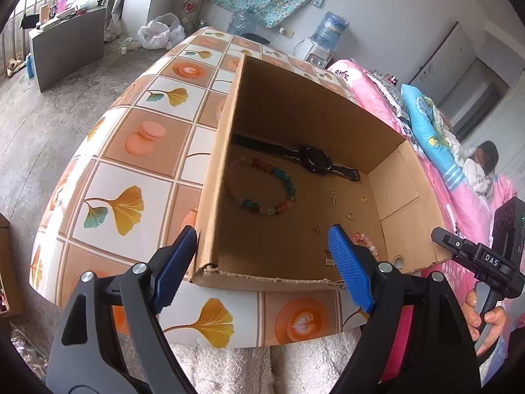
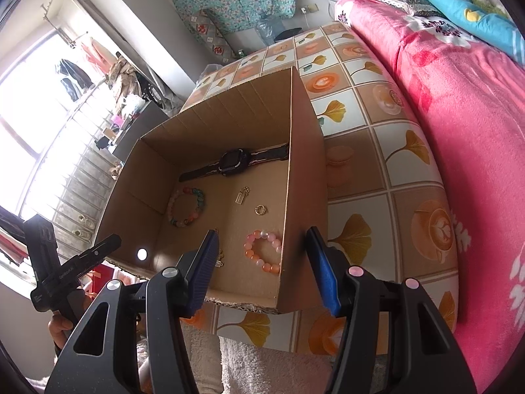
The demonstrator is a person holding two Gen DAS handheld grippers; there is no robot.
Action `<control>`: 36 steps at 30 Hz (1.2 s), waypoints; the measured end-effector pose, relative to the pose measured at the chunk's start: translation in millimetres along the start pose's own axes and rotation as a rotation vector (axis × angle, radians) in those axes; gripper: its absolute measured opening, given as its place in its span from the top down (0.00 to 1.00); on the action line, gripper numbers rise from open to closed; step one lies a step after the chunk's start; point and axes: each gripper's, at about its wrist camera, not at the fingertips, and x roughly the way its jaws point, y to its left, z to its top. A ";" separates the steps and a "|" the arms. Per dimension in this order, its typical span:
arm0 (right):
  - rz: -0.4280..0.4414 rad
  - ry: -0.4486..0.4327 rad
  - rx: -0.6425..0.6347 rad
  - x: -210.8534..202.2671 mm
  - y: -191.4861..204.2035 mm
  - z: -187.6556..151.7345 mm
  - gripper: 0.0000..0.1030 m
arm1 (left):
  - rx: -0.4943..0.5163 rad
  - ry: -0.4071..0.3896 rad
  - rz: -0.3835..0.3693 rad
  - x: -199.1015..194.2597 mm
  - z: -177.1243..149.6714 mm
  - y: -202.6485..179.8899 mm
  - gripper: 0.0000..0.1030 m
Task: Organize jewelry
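An open cardboard box stands on the patterned table. Inside lie a black watch, a multicoloured bead bracelet, a pink bead bracelet, small gold rings and gold pendants. My left gripper is open and empty, straddling the box's near left corner. My right gripper is open and empty, straddling the box's near right wall, above the pink bracelet.
The table has a ginkgo-leaf and coffee-cup cloth. A pink bed with a blue pillow lies along the right. A white fluffy cloth lies below the table's near edge. A grey cabinet stands far left.
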 end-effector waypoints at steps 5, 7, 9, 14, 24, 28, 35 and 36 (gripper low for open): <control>0.011 -0.026 0.003 -7.3 -2.9 -11.6 0.47 | 0.018 -0.043 -0.007 -6.0 -9.7 1.6 0.25; -0.010 -0.050 0.011 -12.3 -5.3 -16.8 0.47 | 0.003 -0.069 -0.006 -11.7 -13.6 4.6 0.25; -0.022 -0.082 0.016 -20.5 -6.7 -22.4 0.47 | 0.003 -0.116 -0.011 -23.5 -18.4 5.8 0.25; -0.061 -0.158 0.022 -42.1 -7.7 -38.9 0.47 | 0.052 -0.218 0.001 -55.1 -32.6 1.6 0.23; -0.149 -0.247 -0.124 -75.7 36.5 -76.9 0.24 | 0.155 -0.235 0.035 -83.8 -66.3 -37.0 0.17; -0.193 -0.221 -0.157 -69.2 52.0 -88.0 0.13 | 0.193 -0.213 0.070 -83.6 -78.1 -52.7 0.12; -0.242 -0.181 -0.149 -49.5 67.7 -96.2 0.06 | 0.270 -0.152 0.136 -68.3 -81.6 -67.0 0.11; -0.248 -0.173 -0.151 -46.6 69.8 -96.2 0.06 | 0.272 -0.149 0.141 -66.0 -80.6 -66.9 0.11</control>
